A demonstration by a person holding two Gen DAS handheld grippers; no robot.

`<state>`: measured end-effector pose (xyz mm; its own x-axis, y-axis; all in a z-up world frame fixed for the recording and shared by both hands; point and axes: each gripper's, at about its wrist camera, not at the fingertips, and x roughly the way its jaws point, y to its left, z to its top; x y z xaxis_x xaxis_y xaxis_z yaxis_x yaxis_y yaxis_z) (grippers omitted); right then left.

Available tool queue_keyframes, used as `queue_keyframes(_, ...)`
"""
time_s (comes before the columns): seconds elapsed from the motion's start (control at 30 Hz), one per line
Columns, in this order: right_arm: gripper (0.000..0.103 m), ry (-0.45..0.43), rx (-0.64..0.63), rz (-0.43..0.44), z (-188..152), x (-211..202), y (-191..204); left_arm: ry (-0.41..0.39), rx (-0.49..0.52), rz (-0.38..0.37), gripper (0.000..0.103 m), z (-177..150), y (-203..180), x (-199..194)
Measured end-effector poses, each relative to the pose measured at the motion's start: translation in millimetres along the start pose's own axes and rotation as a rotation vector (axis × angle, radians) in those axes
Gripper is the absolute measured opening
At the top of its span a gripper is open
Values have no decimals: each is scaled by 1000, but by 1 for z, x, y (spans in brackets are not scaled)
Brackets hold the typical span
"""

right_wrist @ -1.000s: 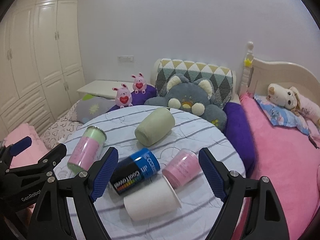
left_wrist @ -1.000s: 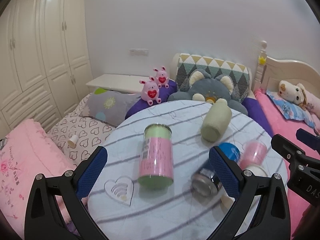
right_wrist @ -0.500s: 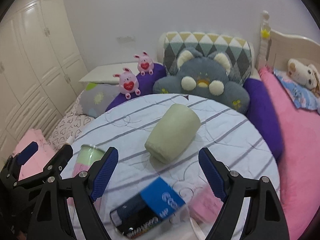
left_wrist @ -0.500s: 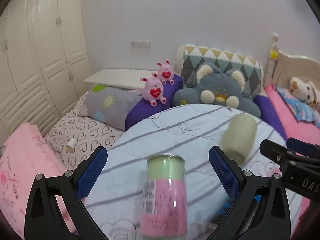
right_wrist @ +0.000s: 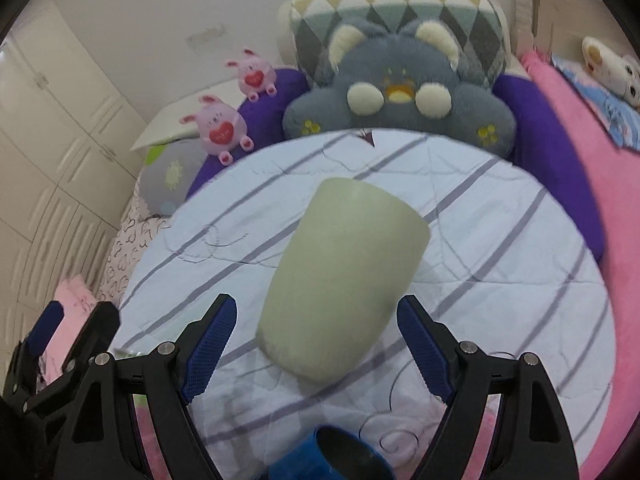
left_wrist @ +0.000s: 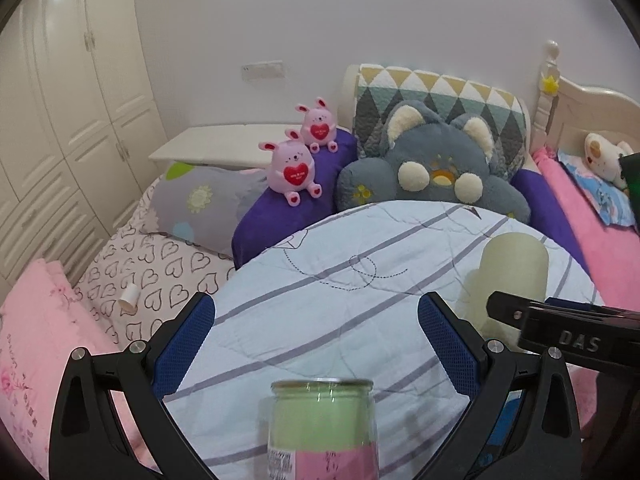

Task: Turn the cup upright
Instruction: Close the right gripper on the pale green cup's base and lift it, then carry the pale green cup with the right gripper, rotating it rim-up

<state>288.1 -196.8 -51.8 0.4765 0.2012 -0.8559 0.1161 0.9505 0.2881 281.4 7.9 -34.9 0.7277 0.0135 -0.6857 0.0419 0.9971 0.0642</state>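
A pale green cup (right_wrist: 340, 280) lies on its side on the round striped table (right_wrist: 500, 240), its closed base toward me. My right gripper (right_wrist: 316, 344) is open, with a blue pad on each side of the cup's near end, not touching it. The cup also shows in the left wrist view (left_wrist: 508, 276), partly behind the right gripper's body (left_wrist: 568, 336). My left gripper (left_wrist: 316, 344) is open and empty above the table. A green and pink can (left_wrist: 322, 428) stands upright just below and between its fingers.
A blue can (right_wrist: 328, 456) lies at the table's near edge. A grey plush cushion (right_wrist: 396, 100), purple cushions (left_wrist: 280, 208) and pink rabbit toys (left_wrist: 292, 172) crowd the table's far edge. A pink bed (right_wrist: 600, 140) is on the right, white wardrobes (left_wrist: 60, 120) on the left.
Both grippers have moved forward over the table. The pale green cup now sits between the right gripper's pads. The green and pink can has slid to the bottom of the left view.
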Motion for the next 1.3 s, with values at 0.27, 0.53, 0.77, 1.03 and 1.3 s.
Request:
queue_keyframes(0.27, 85, 41, 50, 22, 12, 17, -13, 47, 9, -16, 103, 4, -6, 23)
queue_keyframes(0.53, 85, 104, 72, 125, 14, 40, -14, 38, 30, 8, 103, 6, -12, 21)
queue_keyframes(0.77, 84, 80, 10, 131, 12, 35, -10, 32, 29, 13, 103, 5, -10, 14)
queue_keyframes(1.03, 83, 46, -36, 145, 8, 16, -7, 5, 24, 6, 103, 2, -9, -9)
queue_keyframes(1.3, 81, 39, -59, 183, -5, 3, 3, -12, -1, 5, 103, -8, 5, -32)
